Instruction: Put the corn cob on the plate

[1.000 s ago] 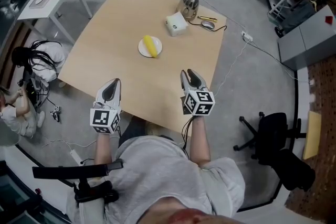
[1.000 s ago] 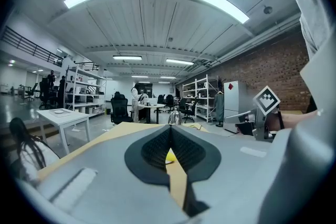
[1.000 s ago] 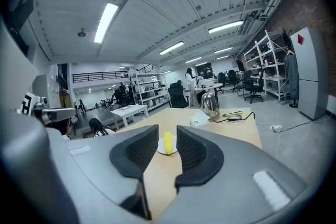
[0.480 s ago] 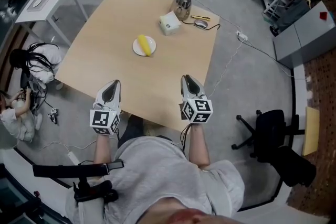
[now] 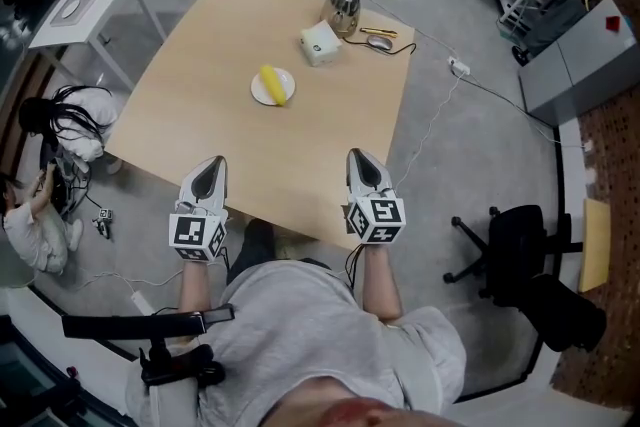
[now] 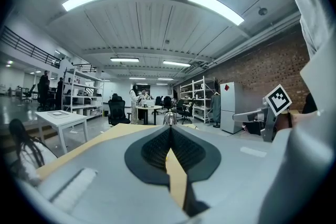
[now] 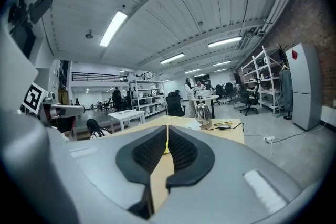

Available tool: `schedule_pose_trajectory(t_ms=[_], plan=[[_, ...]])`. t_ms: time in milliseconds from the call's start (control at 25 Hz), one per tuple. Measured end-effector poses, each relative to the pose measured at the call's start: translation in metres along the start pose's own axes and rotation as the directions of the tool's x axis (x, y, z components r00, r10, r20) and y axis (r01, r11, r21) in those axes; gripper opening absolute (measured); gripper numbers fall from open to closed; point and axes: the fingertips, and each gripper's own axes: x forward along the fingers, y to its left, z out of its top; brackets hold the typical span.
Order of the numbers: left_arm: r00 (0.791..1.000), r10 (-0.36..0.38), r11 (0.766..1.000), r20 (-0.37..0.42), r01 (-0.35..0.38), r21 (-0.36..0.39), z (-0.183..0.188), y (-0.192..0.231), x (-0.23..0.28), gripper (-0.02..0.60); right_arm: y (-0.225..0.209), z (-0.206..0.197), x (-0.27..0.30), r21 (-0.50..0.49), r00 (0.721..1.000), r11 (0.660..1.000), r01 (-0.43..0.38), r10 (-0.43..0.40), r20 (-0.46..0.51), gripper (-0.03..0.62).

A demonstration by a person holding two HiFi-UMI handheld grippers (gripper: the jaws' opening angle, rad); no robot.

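Closed since a second ago: right gripper (image 5: pixel 361 156), jaws meeting, gripping nothing; left gripper (image 5: pixel 214 162), jaws also meeting, empty; yellow corn cob (image 5: pixel 274 83) lying on round white plate (image 5: pixel 258 92), mid wooden table (image 5: pixel 200 65), well apart from both.

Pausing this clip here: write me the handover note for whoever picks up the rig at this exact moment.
Left claw: shut, empty, over the near edge of the table.
Right claw: shut, empty, over the same edge.
Corn cob: lying on the white plate, mid-table, well ahead of both claws.
Done: the corn cob is on the plate.
Left: nothing visible for this task.
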Motion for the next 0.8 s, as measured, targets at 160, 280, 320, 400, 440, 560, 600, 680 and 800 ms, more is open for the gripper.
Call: schedule_pose_trajectory(t_ms=[160, 280, 320, 400, 440, 560, 600, 680, 800], plan=[[1.000, 0.002, 1.000, 0.002, -0.002, 0.006, 0.003, -0.003, -0.004, 0.020, -0.001, 0.000, -0.007, 0.009, 1.000, 1.000, -0.001, 0.001, 0.006, 0.006], [1.000, 0.003, 1.000, 0.005, -0.003, 0.007, 0.003, -0.003, -0.008, 0.020, 0.001, 0.000, -0.009, 0.003, 1.000, 1.000, -0.002, 0.002, 0.010, 0.006], [1.000, 0.002, 1.000, 0.005, -0.002, 0.008, 0.004, -0.003, -0.008, 0.020, 0.002, 0.001, -0.010, -0.001, 1.000, 1.000, -0.001, 0.001, 0.012, 0.006], [1.000, 0.001, 1.000, 0.006, -0.001, 0.010, 0.005, -0.005, -0.009, 0.020, 0.002, 0.003, -0.012, -0.006, 1.000, 1.000, -0.001, 0.001, 0.015, 0.006], [1.000, 0.001, 1.000, 0.006, -0.001, 0.011, 0.006, -0.005, -0.009, 0.020, 0.002, 0.005, -0.012, -0.007, 1.000, 1.000, 0.000, 0.000, 0.017, 0.006], [1.000, -0.002, 1.000, 0.008, 0.002, 0.013, 0.007, -0.006, -0.011, 0.020, 0.005, 0.006, -0.014, -0.008, 1.000, 1.000, 0.001, -0.001, 0.021, 0.006], [1.000, -0.003, 1.000, 0.009, 0.003, 0.013, 0.007, -0.005, -0.013, 0.020, 0.007, 0.006, -0.014, -0.010, 1.000, 1.000, 0.000, 0.000, 0.023, 0.006], [1.000, -0.003, 1.000, 0.009, 0.002, 0.013, 0.006, -0.005, -0.014, 0.020, 0.008, 0.005, -0.014, -0.010, 1.000, 1.000, -0.001, 0.002, 0.025, 0.006], [1.000, -0.002, 1.000, 0.010, 0.002, 0.015, 0.006, -0.006, -0.015, 0.020, 0.008, 0.004, -0.015, -0.006, 1.000, 1.000, 0.000, 0.000, 0.023, 0.006]])
